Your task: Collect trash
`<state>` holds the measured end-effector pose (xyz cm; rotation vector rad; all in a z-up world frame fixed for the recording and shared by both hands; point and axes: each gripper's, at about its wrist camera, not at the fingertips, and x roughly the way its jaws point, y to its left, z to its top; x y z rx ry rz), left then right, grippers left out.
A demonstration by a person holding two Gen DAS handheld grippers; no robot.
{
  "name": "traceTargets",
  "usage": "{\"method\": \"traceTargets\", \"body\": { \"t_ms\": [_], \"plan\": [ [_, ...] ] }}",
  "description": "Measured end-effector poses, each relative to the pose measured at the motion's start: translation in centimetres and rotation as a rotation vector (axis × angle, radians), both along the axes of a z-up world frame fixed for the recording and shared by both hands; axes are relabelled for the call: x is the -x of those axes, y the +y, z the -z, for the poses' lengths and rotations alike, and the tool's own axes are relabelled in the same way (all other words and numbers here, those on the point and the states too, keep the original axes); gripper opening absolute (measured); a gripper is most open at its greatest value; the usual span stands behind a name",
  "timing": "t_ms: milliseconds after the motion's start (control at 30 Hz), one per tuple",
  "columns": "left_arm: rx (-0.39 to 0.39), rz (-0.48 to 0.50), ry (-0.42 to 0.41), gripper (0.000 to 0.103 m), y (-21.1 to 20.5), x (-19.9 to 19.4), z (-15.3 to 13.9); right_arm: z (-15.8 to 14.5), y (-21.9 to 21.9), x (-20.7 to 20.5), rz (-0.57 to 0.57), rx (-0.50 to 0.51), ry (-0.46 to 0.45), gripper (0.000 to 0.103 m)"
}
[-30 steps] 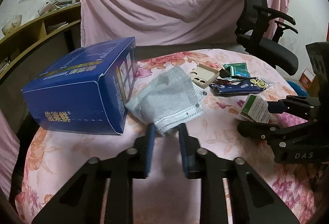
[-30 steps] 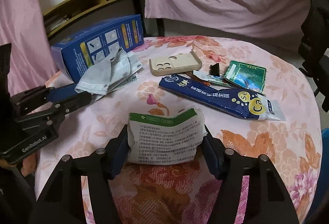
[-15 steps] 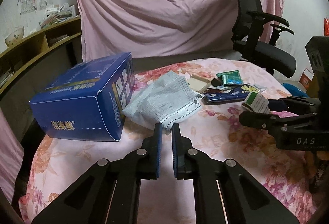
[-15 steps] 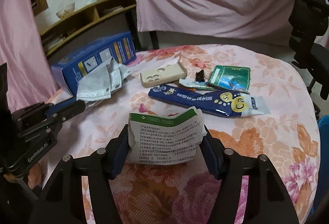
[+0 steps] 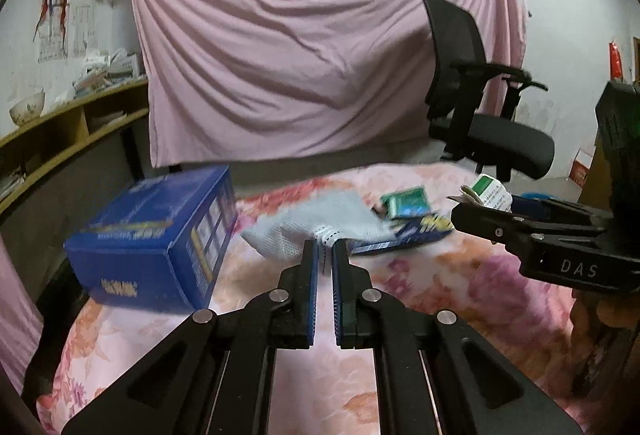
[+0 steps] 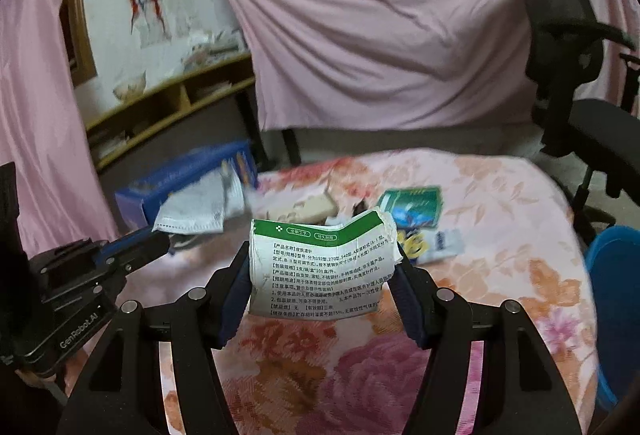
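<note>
Both our tongs have risen from the flowered table [image 6: 500, 195].
Left tongs [image 5: 325, 249] pinch the grey mask [image 5: 316, 221]; right tongs [image 6: 322, 259] clamp a green-and-white carton [image 6: 320, 267].

A round bench [image 6: 500, 195] under a pink flowered cloth carried the clutter. At ten o'clock a blue box [image 5: 152, 239] lay on its side, a grey face mask [image 5: 316, 223] touching its right end. Toward twelve o'clock sat a beige phone case [image 6: 316, 207], a green packet [image 6: 414, 205] at one o'clock, and a blue tube [image 6: 432, 241] just nearer than the packet.
</note>
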<state>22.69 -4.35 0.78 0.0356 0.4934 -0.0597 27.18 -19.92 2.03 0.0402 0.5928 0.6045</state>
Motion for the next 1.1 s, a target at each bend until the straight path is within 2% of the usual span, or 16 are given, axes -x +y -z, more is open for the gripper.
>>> {"method": "traceTargets", "body": {
  "t_ms": [167, 233, 467, 600, 733, 767, 800, 833, 867, 900, 1000, 1100],
  "plan": [
    [-0.013, 0.035, -0.09, 0.003, -2.4, 0.3, -2.3, -1.8, -2.3, 0.5, 0.061, -0.063, -0.083, 0.062],
    [-0.027, 0.051, -0.102, 0.0, -3.2, 0.3, -2.8, -2.4, -3.0, 0.7, 0.079, -0.081, -0.105, 0.062],
    [-0.04, 0.101, -0.11, 0.0, -5.5, 0.0, -4.2, -3.5, -5.8, 1.0, 0.141, -0.119, -0.144, 0.062],
    [-0.055, 0.133, -0.044, 0.0, -6.0, -0.7, -3.7, -3.7, -7.0, 1.0, 0.162, -0.135, -0.142, 0.062],
    [-0.005, 0.133, 0.072, 0.002, -5.4, -1.9, -1.8, -3.3, -7.6, 1.0, 0.18, -0.106, -0.114, 0.062],
    [0.01, 0.123, 0.104, 0.008, -5.3, -2.4, -1.3, -3.0, -7.7, 0.9, 0.184, -0.094, -0.098, 0.062],
    [0.027, 0.113, 0.131, 0.021, -5.3, -2.8, -0.8, -2.7, -7.9, 0.7, 0.191, -0.081, -0.079, 0.062],
    [0.044, 0.105, 0.149, 0.029, -5.3, -3.1, -0.6, -2.4, -8.1, 0.6, 0.196, -0.072, -0.065, 0.062],
    [0.061, 0.097, 0.157, 0.045, -5.2, -3.3, -0.3, -2.1, -8.2, 0.4, 0.201, -0.06, -0.045, 0.062],
    [0.078, 0.088, 0.154, 0.05, -5.2, -3.4, -0.1, -1.7, -8.4, 0.2, 0.206, -0.049, -0.026, 0.062],
    [0.09, 0.092, 0.149, 0.052, -5.0, -4.2, 0.3, -0.7, -8.8, -0.4, 0.216, -0.03, 0.017, 0.063],
    [0.059, 0.12, 0.203, 0.052, -5.5, -6.2, 1.3, -0.1, -9.1, -1.0, 0.227, -0.018, 0.039, 0.063]
  ]
}}
